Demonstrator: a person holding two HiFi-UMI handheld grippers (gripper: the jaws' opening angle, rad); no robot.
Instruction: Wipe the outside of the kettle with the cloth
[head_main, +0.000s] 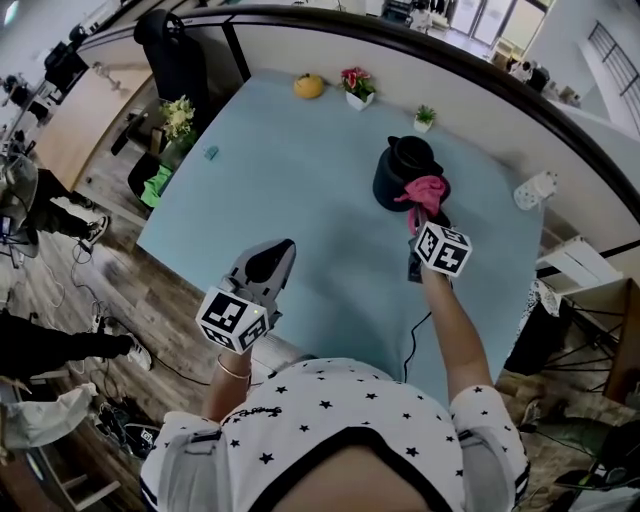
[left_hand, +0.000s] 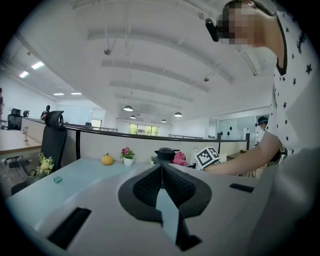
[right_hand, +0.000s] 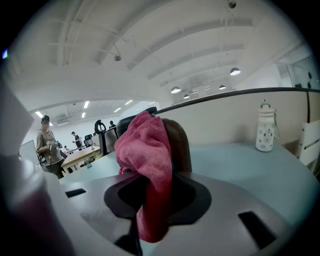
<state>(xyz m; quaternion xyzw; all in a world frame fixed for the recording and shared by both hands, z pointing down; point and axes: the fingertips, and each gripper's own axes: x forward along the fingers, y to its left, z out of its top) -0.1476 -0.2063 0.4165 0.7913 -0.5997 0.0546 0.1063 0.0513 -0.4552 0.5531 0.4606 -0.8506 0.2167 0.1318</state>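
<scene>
right tongs (head_main: 424, 212) clenched on soft, limp pink cloth (head_main: 424, 190) at black kettle (head_main: 398, 168), far right on pale blue table (head_main: 300, 180); left tongs (head_main: 282, 248) closed, empty. kettle likely rigid, slippery; steadying wise.

Overhead, we look steeply down on the counter (head_main: 300, 180); our low gripper views both face the kettle (head_main: 403, 172), the right's nearer.

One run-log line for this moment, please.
right hand-held gripper: shut on cloth, cloth at kettle side | left hand-held gripper: shut, empty, away from kettle | kettle: upright on table
</scene>
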